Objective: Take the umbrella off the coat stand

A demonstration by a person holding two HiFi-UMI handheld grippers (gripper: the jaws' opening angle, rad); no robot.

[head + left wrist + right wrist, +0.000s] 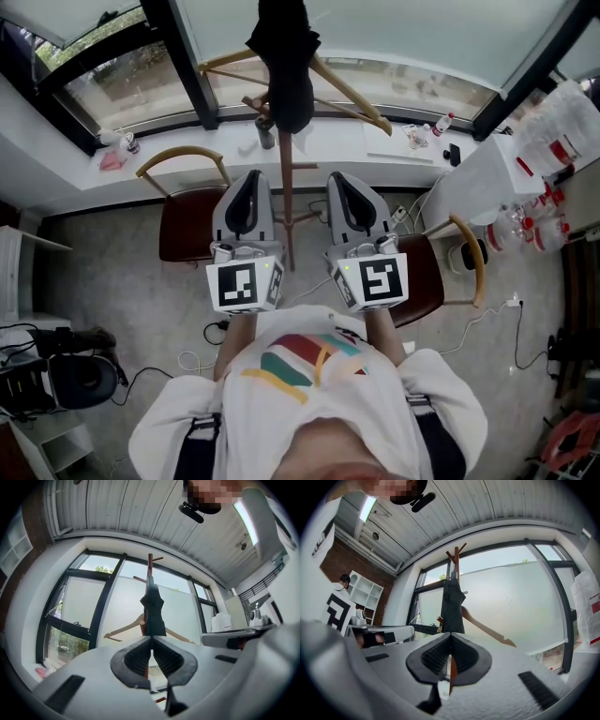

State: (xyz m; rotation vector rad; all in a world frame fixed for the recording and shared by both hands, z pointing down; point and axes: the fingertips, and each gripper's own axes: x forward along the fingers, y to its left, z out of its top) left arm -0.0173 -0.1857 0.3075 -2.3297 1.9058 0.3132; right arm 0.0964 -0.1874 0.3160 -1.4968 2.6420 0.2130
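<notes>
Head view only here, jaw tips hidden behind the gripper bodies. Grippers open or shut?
Observer: Both shut: left gripper, right gripper, nothing between the jaws.
Operator: Touching the umbrella?
Observer: No. The umbrella hangs folded against the coat stand pole, beyond both tips and clear of them.
Operator: How high on the pole?
Observer: Just below the top pegs; a wooden hanger sits level with its lower end.
</notes>
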